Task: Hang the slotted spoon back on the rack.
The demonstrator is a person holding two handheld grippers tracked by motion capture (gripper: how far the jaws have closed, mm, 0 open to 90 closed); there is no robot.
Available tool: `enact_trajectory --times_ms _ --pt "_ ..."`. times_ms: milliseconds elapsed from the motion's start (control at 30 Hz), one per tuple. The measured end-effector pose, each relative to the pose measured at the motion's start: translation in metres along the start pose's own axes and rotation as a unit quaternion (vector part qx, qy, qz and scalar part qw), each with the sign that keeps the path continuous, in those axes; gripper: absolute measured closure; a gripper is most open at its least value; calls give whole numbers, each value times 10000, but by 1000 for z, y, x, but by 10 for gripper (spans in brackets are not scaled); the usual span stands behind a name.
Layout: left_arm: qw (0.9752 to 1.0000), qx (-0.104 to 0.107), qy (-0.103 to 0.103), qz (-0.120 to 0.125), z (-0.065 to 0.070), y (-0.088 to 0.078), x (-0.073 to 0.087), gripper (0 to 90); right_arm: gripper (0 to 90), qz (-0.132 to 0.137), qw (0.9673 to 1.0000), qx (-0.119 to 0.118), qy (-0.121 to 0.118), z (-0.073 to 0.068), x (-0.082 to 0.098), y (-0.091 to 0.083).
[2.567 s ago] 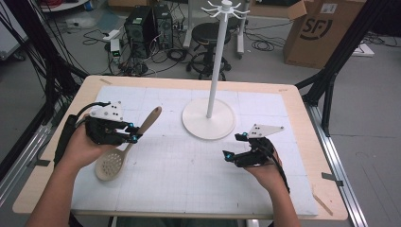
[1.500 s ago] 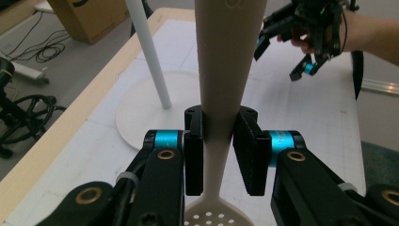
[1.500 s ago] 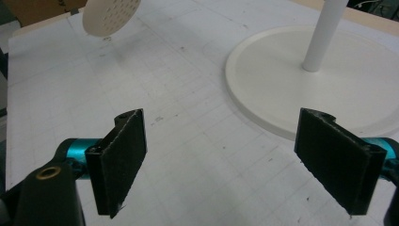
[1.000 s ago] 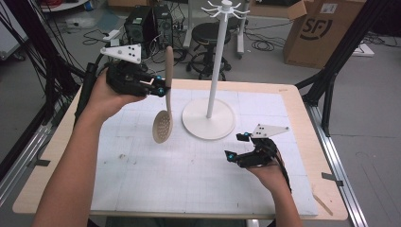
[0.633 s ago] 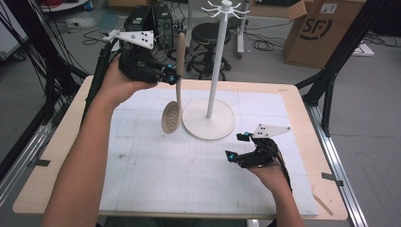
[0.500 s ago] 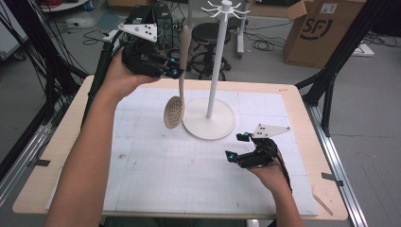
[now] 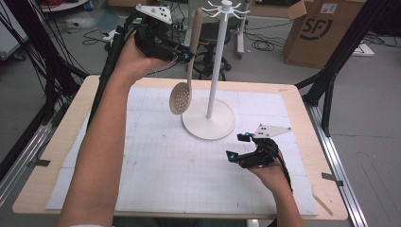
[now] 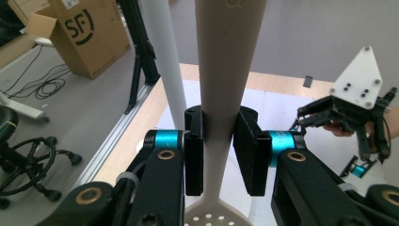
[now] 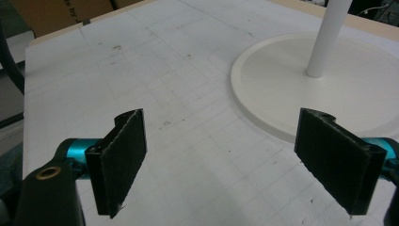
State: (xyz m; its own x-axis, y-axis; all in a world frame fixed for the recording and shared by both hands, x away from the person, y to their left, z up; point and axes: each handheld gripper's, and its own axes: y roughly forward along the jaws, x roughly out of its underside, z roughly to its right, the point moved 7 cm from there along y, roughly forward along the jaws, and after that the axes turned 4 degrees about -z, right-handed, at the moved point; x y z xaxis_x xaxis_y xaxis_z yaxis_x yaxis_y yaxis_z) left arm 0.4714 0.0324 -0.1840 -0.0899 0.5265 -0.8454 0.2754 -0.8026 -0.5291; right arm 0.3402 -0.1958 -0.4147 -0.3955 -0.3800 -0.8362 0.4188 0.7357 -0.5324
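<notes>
Work in hand: hanging a beige plastic slotted spoon (image 7: 185,71) on the white metal hook stand (image 7: 218,61).
Left hand-held gripper (image 7: 182,54): raised high, jaws pinching the spoon's handle so its perforated bowl hangs down, clear of the table (image 7: 61,137).
Spoon position: upright, just beside the stand's pole, handle end near the top hooks; judged held this way to reach a hook.
Right hand-held gripper (image 7: 239,147): low over the table near the stand's base, jaws spread, holding nothing.
</notes>
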Motion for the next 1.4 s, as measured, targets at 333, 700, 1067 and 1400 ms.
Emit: enact_trajectory --times_ms 333,700,1067,1400 --pt "9995 -45 -121 -272 -4 15 -2 745 164 -13 10000 -11 11 1 2 0" --pt "9993 -77 -239 -282 -10 21 -3 744 164 2 10000 -11 20 1 2 -1" --pt "9989 -88 -234 -399 -13 31 -5 744 164 15 10000 -22 48 1 3 -2" --pt "9984 -138 -300 -458 -19 36 -6 744 164 5 10000 -23 50 3 4 -2"
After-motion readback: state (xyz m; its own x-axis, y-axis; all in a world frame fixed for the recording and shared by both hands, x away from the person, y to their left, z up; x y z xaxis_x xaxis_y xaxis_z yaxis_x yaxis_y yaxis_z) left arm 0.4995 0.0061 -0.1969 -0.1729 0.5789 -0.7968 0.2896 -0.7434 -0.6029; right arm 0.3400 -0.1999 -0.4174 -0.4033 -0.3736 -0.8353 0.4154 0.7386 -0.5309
